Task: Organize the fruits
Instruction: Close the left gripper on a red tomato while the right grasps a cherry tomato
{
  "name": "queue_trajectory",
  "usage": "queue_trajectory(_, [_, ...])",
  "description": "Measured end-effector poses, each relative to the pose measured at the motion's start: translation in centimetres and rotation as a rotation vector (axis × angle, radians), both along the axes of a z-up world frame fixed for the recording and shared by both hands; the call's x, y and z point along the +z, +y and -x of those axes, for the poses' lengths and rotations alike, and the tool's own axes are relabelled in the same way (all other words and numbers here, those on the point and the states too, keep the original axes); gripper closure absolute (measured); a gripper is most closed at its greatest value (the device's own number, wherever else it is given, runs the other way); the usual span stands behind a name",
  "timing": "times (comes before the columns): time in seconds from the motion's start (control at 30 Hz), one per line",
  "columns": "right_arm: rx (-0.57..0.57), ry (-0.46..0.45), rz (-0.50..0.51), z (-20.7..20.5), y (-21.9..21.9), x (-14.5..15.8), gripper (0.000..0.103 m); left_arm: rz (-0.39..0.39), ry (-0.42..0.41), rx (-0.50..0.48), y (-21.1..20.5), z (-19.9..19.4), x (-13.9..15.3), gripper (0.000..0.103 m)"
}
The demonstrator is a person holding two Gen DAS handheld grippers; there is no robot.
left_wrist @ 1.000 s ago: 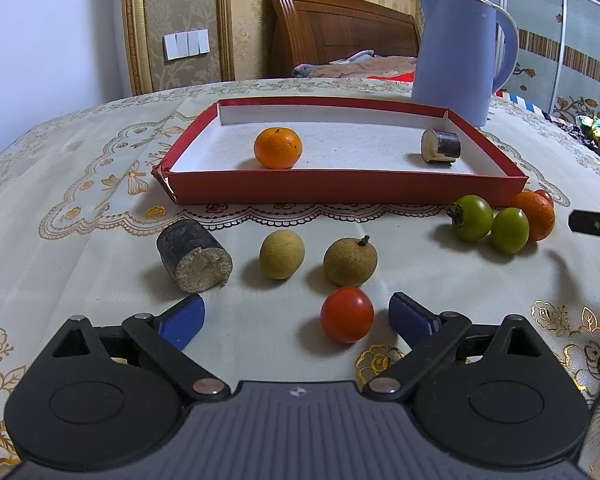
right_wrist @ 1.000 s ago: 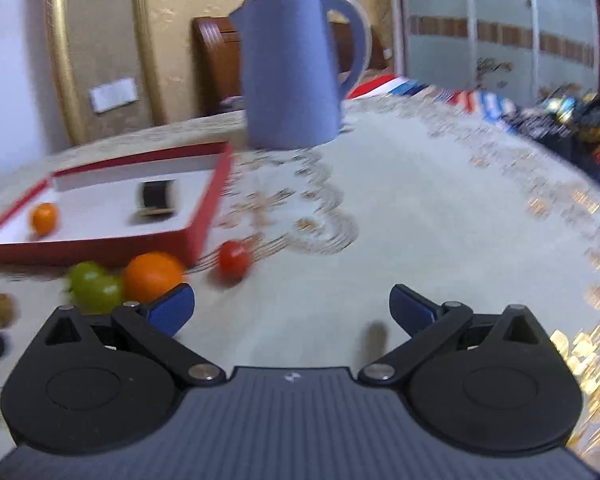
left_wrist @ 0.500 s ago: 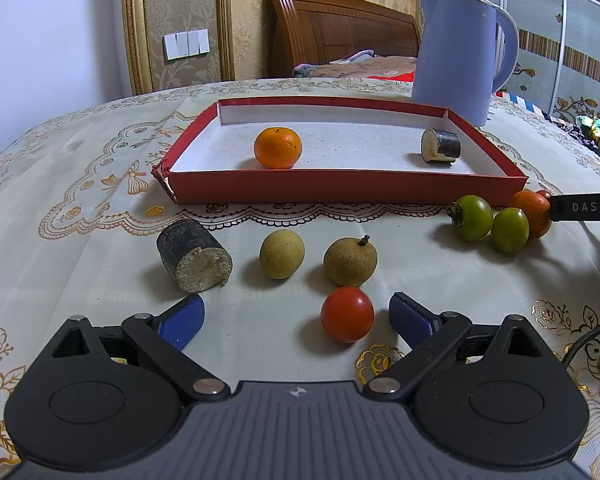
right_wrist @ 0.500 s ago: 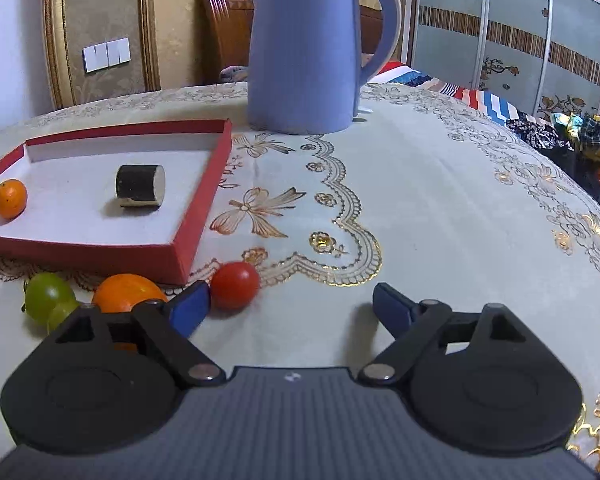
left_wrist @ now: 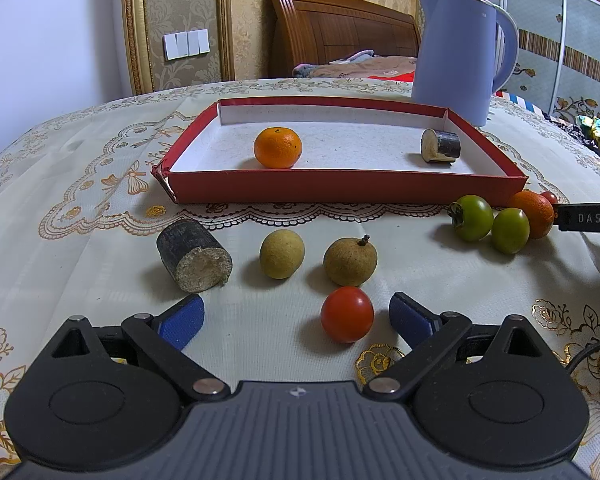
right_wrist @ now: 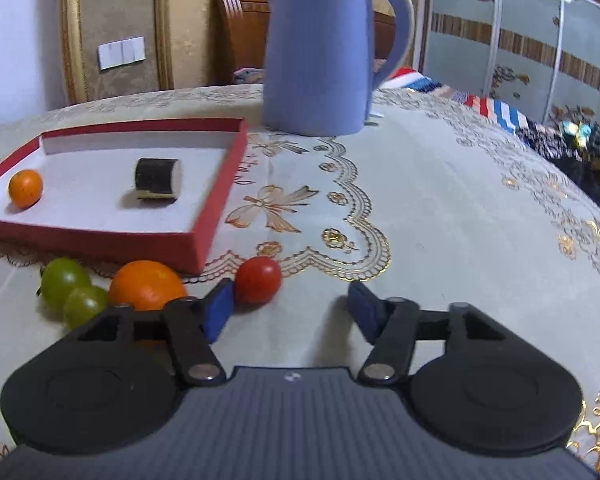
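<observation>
Behind the table [left_wrist: 80,184] with its lacy cream cloth stand a wooden bed [left_wrist: 340,36] and a tall blue kettle [right_wrist: 320,48]. On the table lies a red tray [left_wrist: 340,188] holding a small orange [left_wrist: 278,147] and a short dark log piece [left_wrist: 440,145]. In front of the tray sit another log piece [left_wrist: 194,255], two brownish round fruits [left_wrist: 282,253] [left_wrist: 350,261] and a red tomato [left_wrist: 347,314]. The left hand-held gripper [left_wrist: 296,316] is wide apart, with that tomato between its fingers but not touched. By the tray's corner sit two green tomatoes [right_wrist: 64,278] [right_wrist: 85,305], an orange fruit [right_wrist: 146,286] and a little red tomato [right_wrist: 258,279]. The right hand-held gripper [right_wrist: 290,308] has just been closing; its blue left finger [right_wrist: 218,310] is right beside the little red tomato, and nothing is clamped. The orange fruit crowds that side.
</observation>
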State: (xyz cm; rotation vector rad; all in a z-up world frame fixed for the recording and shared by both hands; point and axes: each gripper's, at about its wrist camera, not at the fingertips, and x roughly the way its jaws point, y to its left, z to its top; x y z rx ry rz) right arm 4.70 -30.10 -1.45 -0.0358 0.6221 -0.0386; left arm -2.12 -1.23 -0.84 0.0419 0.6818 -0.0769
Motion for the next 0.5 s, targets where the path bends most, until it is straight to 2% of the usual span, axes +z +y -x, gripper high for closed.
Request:
queue_trajectory(0.2, [0.028, -0.001, -0.017, 0.42, -0.01, 0.17, 0.065, 0.000, 0.000, 0.000, 0.00, 0.00, 0.00, 0.003])
queue_trajectory(0.5, [0.021, -0.006, -0.007, 0.60, 0.30, 0.12, 0.065, 0.019, -0.013, 0.015, 0.44, 0.53, 0.13, 0.003])
